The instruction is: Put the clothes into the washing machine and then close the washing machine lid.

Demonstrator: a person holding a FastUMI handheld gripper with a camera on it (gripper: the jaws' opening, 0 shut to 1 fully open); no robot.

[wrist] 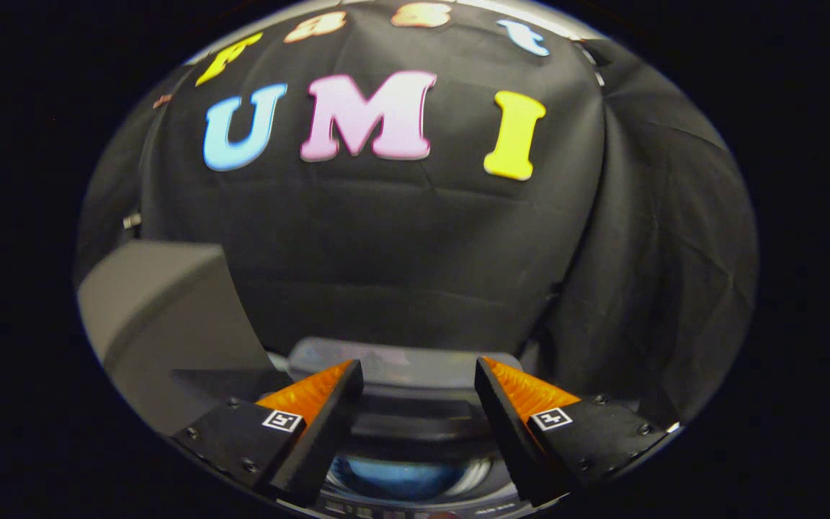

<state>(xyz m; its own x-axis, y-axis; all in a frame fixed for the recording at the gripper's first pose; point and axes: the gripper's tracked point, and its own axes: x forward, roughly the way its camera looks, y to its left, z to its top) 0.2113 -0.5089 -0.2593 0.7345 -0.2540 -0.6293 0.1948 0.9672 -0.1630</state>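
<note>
My gripper (418,362) is open, and nothing sits between its fingers. It hovers above the washing machine (415,425), whose round opening lies below and between the fingers. Something blue (408,476) shows down inside the drum, too blurred to tell whether it is cloth. The grey lid (163,310) stands raised to the left of the left finger, tilted up and away from the opening. A pale rear panel (314,353) of the machine shows just beyond the fingertips.
The booth's black cloth wall (400,245) hangs close behind the machine. Folds of the same cloth (660,274) drape down on the right side.
</note>
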